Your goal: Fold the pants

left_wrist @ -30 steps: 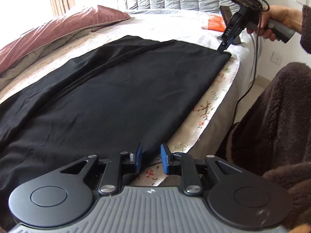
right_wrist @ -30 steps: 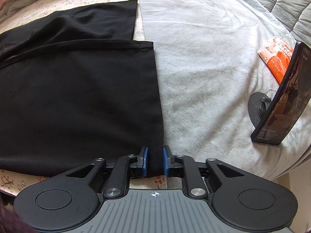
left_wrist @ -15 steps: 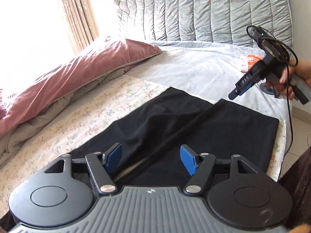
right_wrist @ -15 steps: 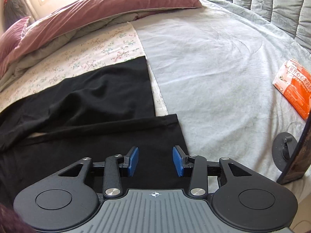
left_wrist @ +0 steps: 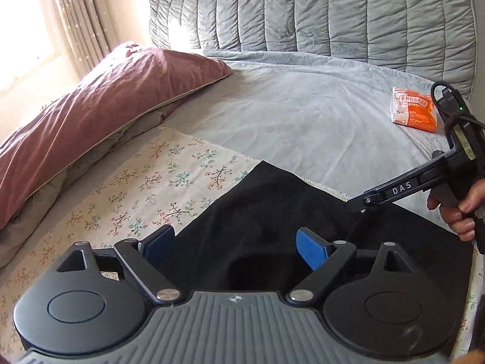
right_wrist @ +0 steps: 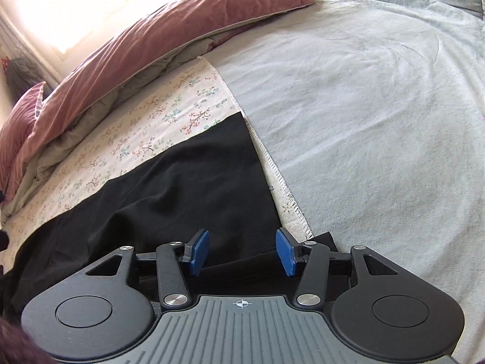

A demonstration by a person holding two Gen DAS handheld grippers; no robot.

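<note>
Black pants [left_wrist: 272, 227] lie flat on a floral sheet [left_wrist: 145, 188] on the bed, one leg's hem [right_wrist: 242, 157] ending at the sheet's edge. My left gripper [left_wrist: 236, 248] hovers above the cloth with its blue pads far apart, the jaws still opening and nothing pinched between them. In the left wrist view the right gripper [left_wrist: 360, 204] reaches in from the right, held by a hand [left_wrist: 457, 209], its tips over the pants. In its own view the right gripper [right_wrist: 242, 251] is opening above the black cloth, pads apart and not pressing on it.
A maroon pillow [left_wrist: 100, 112] and grey duvet lie at the left. A pale blue blanket [left_wrist: 318, 115] covers the bed's far half, below a quilted grey headboard [left_wrist: 318, 15]. An orange packet [left_wrist: 413, 113] rests on the blanket at the right.
Both grippers let go of the pants' edge and opened. Both rose and moved farther in over the bed, so the views now take in the pillow and headboard.
</note>
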